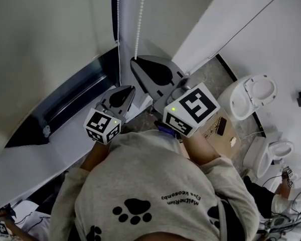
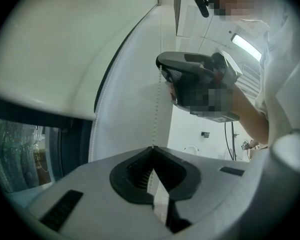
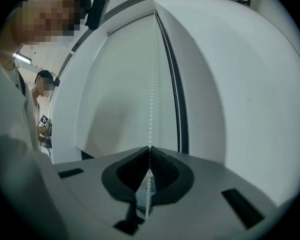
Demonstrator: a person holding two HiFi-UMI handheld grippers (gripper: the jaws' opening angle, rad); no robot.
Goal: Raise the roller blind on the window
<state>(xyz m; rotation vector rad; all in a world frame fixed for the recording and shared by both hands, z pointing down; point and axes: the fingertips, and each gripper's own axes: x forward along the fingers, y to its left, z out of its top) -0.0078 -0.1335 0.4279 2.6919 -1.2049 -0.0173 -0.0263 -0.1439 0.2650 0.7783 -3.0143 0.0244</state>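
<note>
The pale roller blind (image 1: 50, 34) hangs over the window, with a dark strip of glass (image 1: 65, 102) showing below it. Two strands of white bead chain (image 1: 139, 19) run down beside the frame. My right gripper (image 1: 134, 61) is shut on the nearer strand, and in the right gripper view the chain (image 3: 151, 94) runs straight into its closed jaws (image 3: 150, 147). My left gripper (image 1: 132, 88) sits just below it, shut on the same strand (image 2: 156, 109), which enters its jaws (image 2: 152, 148). The left gripper view also shows the right gripper (image 2: 161, 68) above. The second strand (image 3: 179, 109) hangs free.
A white window sill (image 1: 35, 154) runs below the glass. On the floor to the right stand two toilets (image 1: 253, 97) (image 1: 273, 152) and a cardboard box (image 1: 223, 134). Another person (image 3: 42, 91) stands behind, and a seated person's leg (image 1: 286, 200) is at lower right.
</note>
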